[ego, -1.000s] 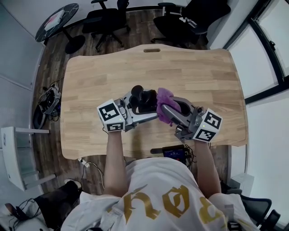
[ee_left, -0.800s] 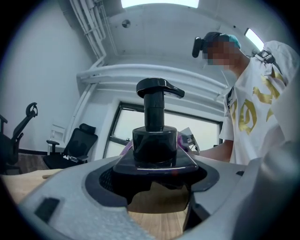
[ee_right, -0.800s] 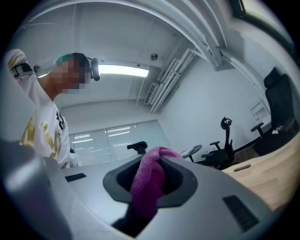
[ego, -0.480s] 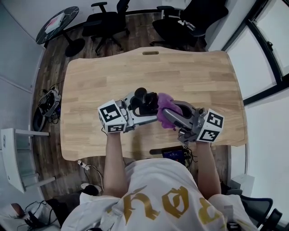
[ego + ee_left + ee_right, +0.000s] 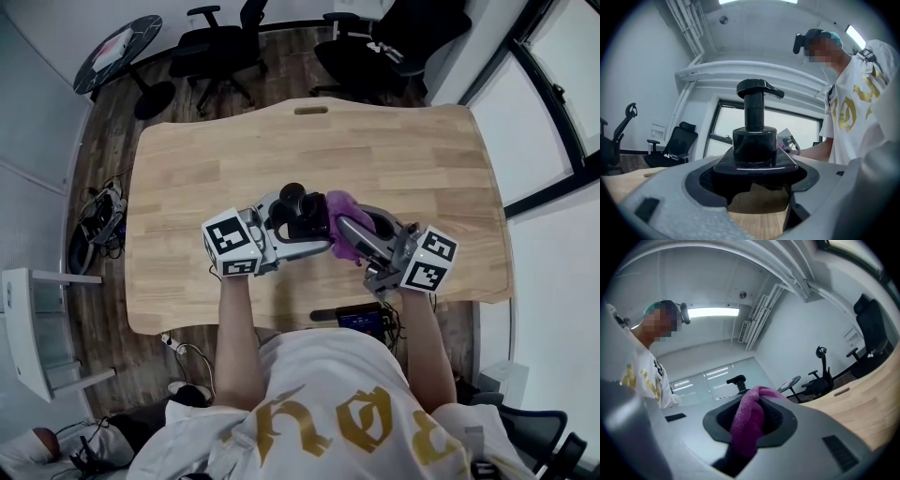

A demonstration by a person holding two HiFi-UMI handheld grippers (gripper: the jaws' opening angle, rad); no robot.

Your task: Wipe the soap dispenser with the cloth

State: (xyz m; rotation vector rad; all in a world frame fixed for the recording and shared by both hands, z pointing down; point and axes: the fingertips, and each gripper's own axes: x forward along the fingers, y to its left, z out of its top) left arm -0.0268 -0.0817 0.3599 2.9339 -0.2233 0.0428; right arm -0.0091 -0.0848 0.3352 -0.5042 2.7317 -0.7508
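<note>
A black soap dispenser point(image 5: 302, 210) with a pump head is held above the wooden table point(image 5: 187, 169), my left gripper point(image 5: 298, 225) shut on its body. In the left gripper view the dispenser point(image 5: 754, 136) stands upright between the grey jaws, pump spout pointing right. My right gripper point(image 5: 339, 230) is shut on a purple cloth point(image 5: 341, 214), which presses against the dispenser's right side. In the right gripper view the cloth point(image 5: 749, 420) bunches between the jaws, and the dispenser's pump point(image 5: 736, 380) shows just beyond it.
Black office chairs point(image 5: 225, 42) stand beyond the table's far edge, with a small round table point(image 5: 117, 47) at far left. A dark device point(image 5: 361, 317) sits at the table's near edge. Cables point(image 5: 98, 220) lie on the floor at left.
The right gripper with the cloth has shifted slightly along the dispenser's right side. The left gripper has kept the dispenser nearly still.
</note>
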